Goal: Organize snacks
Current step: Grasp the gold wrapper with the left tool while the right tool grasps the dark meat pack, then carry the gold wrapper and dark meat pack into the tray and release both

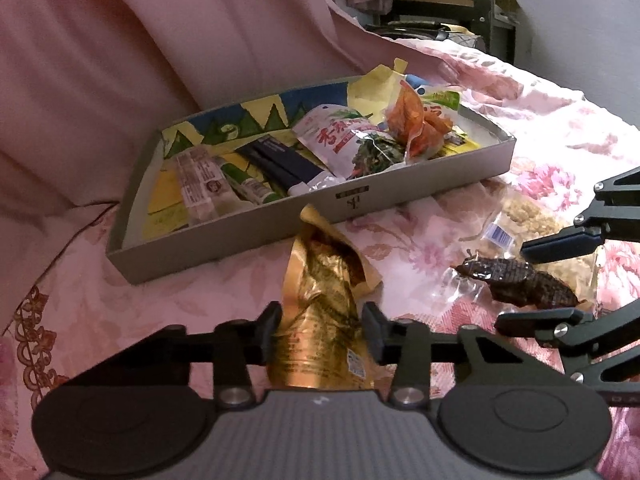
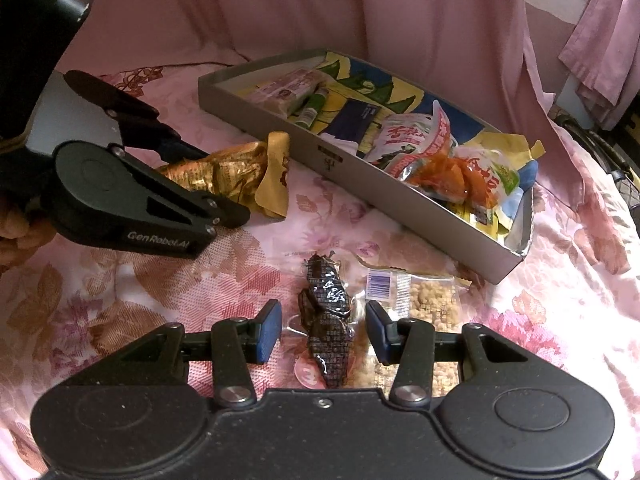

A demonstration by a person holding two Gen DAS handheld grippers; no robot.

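Ahead of both grippers, one grey box (image 1: 360,216) holds several snack packets, too overlapped to count. The left gripper (image 1: 322,320) is clamped on one gold packet (image 1: 324,276). The right gripper (image 2: 323,322) straddles one dark packet (image 2: 326,320), pads apart from it; one pale crumbly packet (image 2: 424,304) lies just right.

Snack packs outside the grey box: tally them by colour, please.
gold pack: 1
dark brown pack: 1
clear pack of beige bits: 1
Total: 3
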